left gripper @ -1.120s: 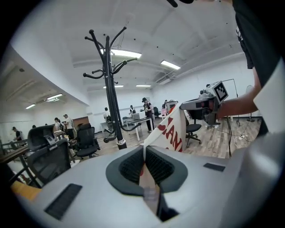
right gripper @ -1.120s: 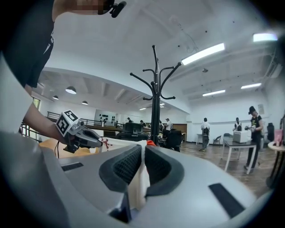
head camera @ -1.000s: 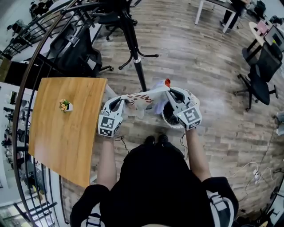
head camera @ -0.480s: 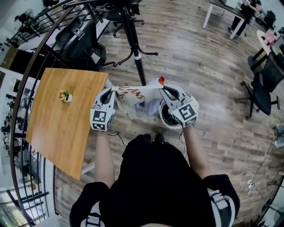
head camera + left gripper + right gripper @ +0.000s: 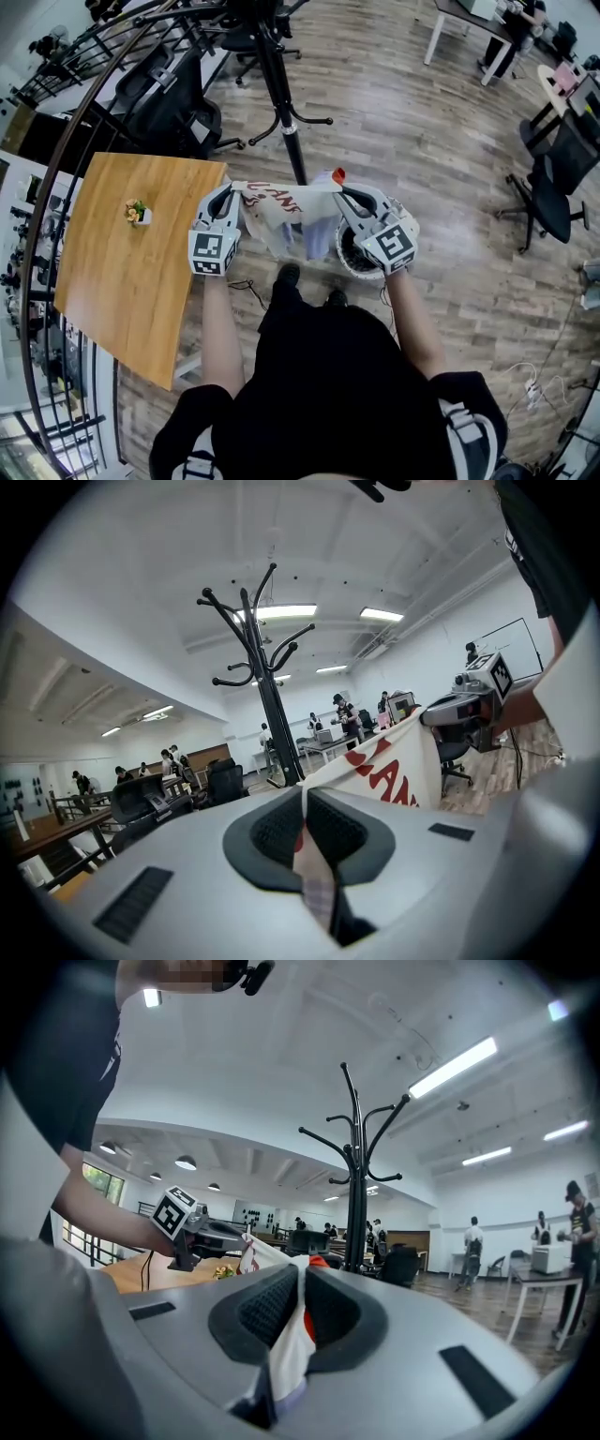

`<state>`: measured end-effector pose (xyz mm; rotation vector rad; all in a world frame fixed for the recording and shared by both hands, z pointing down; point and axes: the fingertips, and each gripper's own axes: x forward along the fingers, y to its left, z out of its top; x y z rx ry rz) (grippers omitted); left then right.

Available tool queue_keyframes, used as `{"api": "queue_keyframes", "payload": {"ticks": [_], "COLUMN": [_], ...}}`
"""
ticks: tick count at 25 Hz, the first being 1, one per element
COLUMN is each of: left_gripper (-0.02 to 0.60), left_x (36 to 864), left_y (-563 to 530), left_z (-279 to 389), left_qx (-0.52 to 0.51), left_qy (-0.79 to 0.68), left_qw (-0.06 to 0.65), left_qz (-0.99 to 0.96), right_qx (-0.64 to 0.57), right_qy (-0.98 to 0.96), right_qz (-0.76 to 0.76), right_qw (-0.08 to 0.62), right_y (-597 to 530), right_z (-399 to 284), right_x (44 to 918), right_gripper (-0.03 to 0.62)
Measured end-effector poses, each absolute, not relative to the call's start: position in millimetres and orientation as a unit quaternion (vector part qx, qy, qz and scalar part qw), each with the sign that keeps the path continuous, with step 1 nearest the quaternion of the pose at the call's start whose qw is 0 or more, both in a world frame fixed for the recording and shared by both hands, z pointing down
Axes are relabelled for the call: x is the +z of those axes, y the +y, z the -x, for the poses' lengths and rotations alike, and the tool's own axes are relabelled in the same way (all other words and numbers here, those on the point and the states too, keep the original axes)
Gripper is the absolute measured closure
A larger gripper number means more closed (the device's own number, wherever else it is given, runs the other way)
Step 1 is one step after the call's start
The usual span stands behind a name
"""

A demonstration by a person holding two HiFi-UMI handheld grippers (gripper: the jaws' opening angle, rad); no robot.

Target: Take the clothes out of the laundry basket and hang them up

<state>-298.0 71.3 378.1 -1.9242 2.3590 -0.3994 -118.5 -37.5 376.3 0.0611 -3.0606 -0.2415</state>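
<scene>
One white, red-lettered garment [image 5: 281,208] is stretched between two grippers, the left gripper [image 5: 228,190] and the right gripper [image 5: 345,192]. Each pair of fingers is clamped on a top corner, so its long axis runs fingers to fingers. One laundry basket [image 5: 354,255] sits below the right fingers.

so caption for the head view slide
Left claw and right claw hold a white garment stretched between them by the laundry basket, near the coat stand.

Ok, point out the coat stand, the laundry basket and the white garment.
coat stand [image 5: 280,94], head view, on its black pole.
laundry basket [image 5: 351,264], head view, on its white rim.
white garment [image 5: 279,214], head view, on the hanging cloth just below the red lettering.
</scene>
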Motion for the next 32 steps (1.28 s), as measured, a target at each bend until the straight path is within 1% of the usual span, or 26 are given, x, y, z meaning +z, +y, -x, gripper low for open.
{"api": "queue_keyframes", "payload": {"ticks": [5,7,9,12,21,28,32], "left_gripper": [0.552,0.552,0.552,0.552,0.552,0.552,0.552], "left_x": [375.4,371.2,363.5,349.0,309.9,277.1,263.4], "left_y": [55.7,48.8,41.3,25.7,-42.7,-91.4,-106.6], "left_z": [319.0,331.1,346.8,367.6,431.1,434.9,433.0], "left_qx": [-0.126,-0.124,-0.120,-0.114,-0.119,-0.113,-0.093], "left_qy": [0.750,0.742,0.735,0.721,0.673,0.642,0.621], "left_qw": [0.046,0.053,0.063,0.080,0.134,0.155,0.171], "left_qz": [0.648,0.657,0.665,0.679,0.717,0.742,0.760], "right_qx": [-0.087,-0.083,-0.084,-0.095,-0.107,-0.105,-0.105], "right_qy": [-0.994,-0.994,-0.994,-0.991,-0.981,-0.973,-0.967], "right_qz": [-0.053,-0.061,-0.070,-0.096,-0.161,-0.207,-0.233], "right_qw": [0.035,0.018,0.004,0.010,-0.003,-0.013,-0.019], "right_y": [-43.8,-44.1,-44.8,-52.6,-88.9,-113.4,-119.4], "right_z": [133.3,143.4,156.8,172.5,224.8,224.1,222.2], "right_x": [368.3,367.3,362.6,353.1,336.0,321.6,311.7], "right_gripper": [0.562,0.562,0.562,0.562,0.562,0.562,0.562]}}
